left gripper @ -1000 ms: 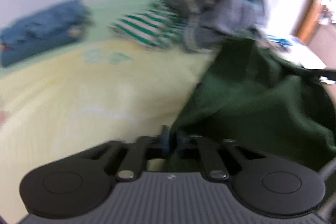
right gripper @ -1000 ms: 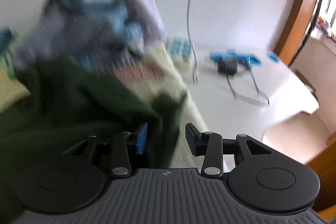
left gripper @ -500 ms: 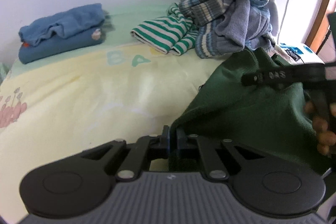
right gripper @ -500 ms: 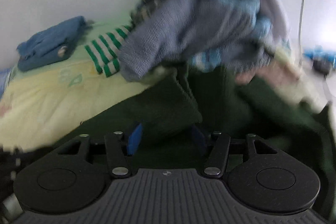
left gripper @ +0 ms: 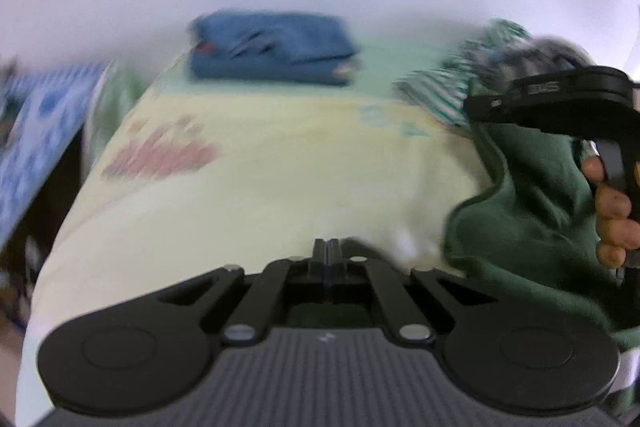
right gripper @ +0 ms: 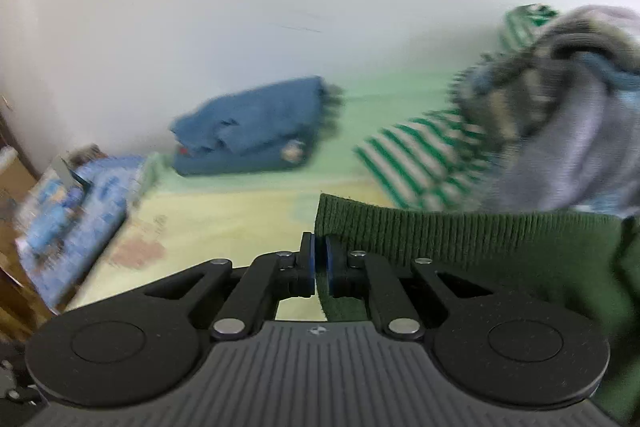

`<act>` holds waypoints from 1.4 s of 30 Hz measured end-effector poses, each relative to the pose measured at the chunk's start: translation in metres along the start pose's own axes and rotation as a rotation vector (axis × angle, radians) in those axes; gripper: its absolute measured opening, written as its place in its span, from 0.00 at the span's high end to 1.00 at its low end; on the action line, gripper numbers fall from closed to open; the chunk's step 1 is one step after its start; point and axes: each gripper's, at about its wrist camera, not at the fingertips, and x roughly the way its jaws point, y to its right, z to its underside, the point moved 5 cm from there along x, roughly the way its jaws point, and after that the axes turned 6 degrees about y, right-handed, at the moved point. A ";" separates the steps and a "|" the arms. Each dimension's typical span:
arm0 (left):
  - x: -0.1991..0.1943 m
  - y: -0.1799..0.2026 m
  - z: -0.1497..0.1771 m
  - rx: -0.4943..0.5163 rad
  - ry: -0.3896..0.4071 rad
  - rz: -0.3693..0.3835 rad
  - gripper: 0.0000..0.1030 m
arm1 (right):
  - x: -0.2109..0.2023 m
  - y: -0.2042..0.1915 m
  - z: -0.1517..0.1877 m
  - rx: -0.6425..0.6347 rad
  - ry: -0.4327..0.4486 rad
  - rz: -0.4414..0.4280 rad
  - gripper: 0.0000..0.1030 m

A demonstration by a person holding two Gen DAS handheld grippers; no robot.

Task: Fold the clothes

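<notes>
A dark green knitted sweater [right gripper: 460, 239] hangs between my two grippers above the pale yellow bed sheet [left gripper: 280, 167]. My right gripper [right gripper: 320, 255] is shut on the corner of its ribbed hem. My left gripper [left gripper: 327, 253] is shut as well, and green cloth [left gripper: 520, 227] runs from under its fingers off to the right. In the left wrist view a person's hand [left gripper: 612, 211] holds the right gripper at the right edge, with the sweater draped below it. Both views are blurred by motion.
A folded blue garment [left gripper: 272, 47] lies at the far side of the bed by the white wall. A heap of green-striped [right gripper: 420, 155] and grey-blue clothes [right gripper: 568, 131] sits at the far right. A blue patterned cloth [right gripper: 68, 203] hangs off the bed's left edge.
Both views have swung left across the bed. My right gripper has gone from open beside the sweater to shut on its hem. The left gripper stays shut on the green cloth.
</notes>
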 end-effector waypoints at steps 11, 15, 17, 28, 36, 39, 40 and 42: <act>0.009 0.043 0.009 0.122 0.036 0.114 0.18 | 0.045 -0.062 -0.028 0.016 0.021 -0.117 0.94; 0.040 0.058 0.009 0.112 -0.044 0.171 0.21 | 0.072 -0.042 -0.015 0.015 -0.092 -0.074 0.92; 0.048 0.062 0.010 0.102 -0.076 0.194 0.21 | 0.068 -0.026 -0.013 0.001 -0.093 -0.046 0.87; 0.000 0.051 0.039 0.150 -0.172 0.351 0.16 | -0.159 0.075 0.041 -0.035 -0.120 0.134 0.51; -0.073 0.060 0.087 0.355 -0.270 0.416 0.08 | -0.294 0.040 0.148 -0.270 -0.338 0.080 0.40; -0.090 0.070 0.111 0.433 -0.298 0.416 0.07 | -0.313 0.033 0.175 -0.274 -0.412 0.051 0.36; -0.095 0.073 0.120 0.462 -0.297 0.404 0.07 | -0.317 0.034 0.184 -0.269 -0.414 0.044 0.36; -0.103 0.078 0.137 0.517 -0.290 0.378 0.07 | -0.316 0.033 0.197 -0.298 -0.414 0.048 0.36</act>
